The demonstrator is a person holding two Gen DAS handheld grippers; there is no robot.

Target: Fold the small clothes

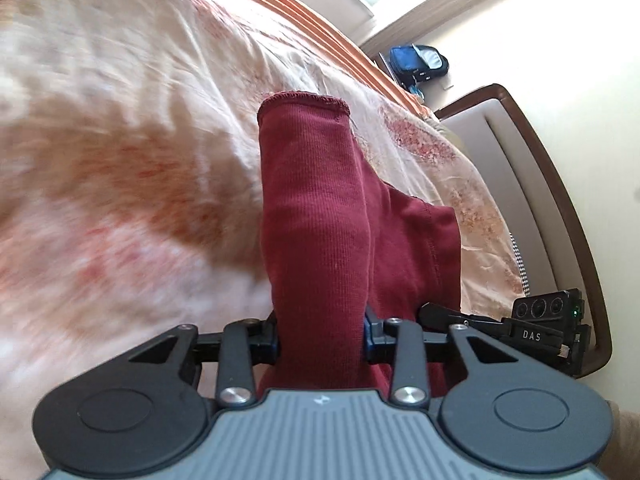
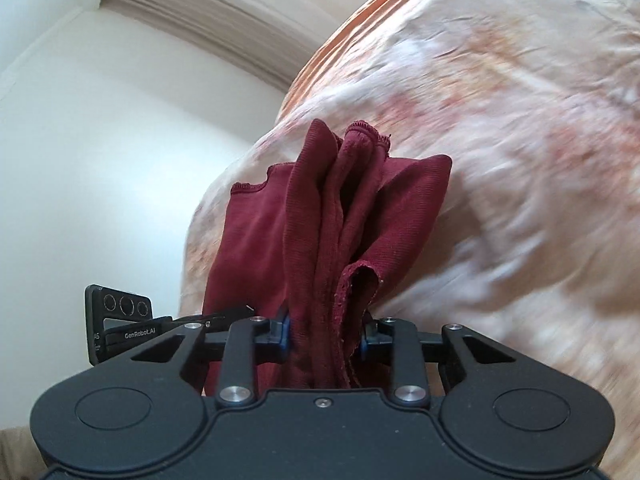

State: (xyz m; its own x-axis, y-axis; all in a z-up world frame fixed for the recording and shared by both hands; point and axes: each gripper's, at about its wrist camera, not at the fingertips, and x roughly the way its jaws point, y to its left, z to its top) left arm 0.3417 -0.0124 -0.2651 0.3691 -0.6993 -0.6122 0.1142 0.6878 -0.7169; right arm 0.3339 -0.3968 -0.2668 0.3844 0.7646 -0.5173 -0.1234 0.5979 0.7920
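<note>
Both hand-held grippers pinch maroon garment [image 1: 320, 216] above bedspread [image 1: 120, 120].

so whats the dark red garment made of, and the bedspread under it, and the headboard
Dark red garment: looks like a soft ribbed knit, probably cotton jersey, matte; fine vertical ribs and overlocked hems show.
Bedspread: thin woven cloth with a slight sheen, cream with faded orange-red print; sharp creases suggest cotton or a blend, though blur hides the weave.
Headboard: smooth pale padded panel, perhaps faux leather, in a glossy dark wood frame.
</note>
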